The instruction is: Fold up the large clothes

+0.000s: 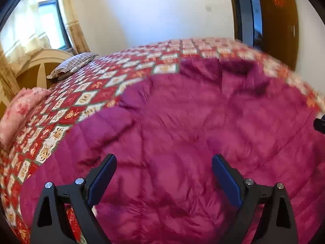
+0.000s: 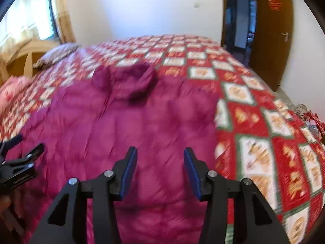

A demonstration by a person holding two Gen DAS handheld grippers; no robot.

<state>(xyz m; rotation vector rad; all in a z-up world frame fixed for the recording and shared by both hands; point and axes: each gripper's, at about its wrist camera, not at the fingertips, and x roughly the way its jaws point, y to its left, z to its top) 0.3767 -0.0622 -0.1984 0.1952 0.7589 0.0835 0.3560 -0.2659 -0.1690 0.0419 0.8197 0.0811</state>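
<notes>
Magenta quilted puffer coat [image 1: 182, 122] lies spread flat across the middle of the red-and-cream patterned bedspread [image 1: 85, 85], its collar or hood bunched toward the upper centre of both views. I see my left gripper [image 1: 164, 179] low in the left wrist view, its jaws wide apart with nothing between them, only coat fabric beneath. My right gripper [image 2: 160, 170] sits at the bottom centre of the right wrist view, its jaws parted about halfway and empty, above the coat near its right edge where the bedspread shows. I cannot tell whether either one touches the fabric. Both views are smeared by motion.

My worry is the padding: slippery, thick fabric could slide out of a shallow pinch, or I could catch only the top layer and drag the coat crooked instead of folding it. Grabbing the bedspread along with the hem is another likely slip, since the coat's edge lies right on it.
</notes>
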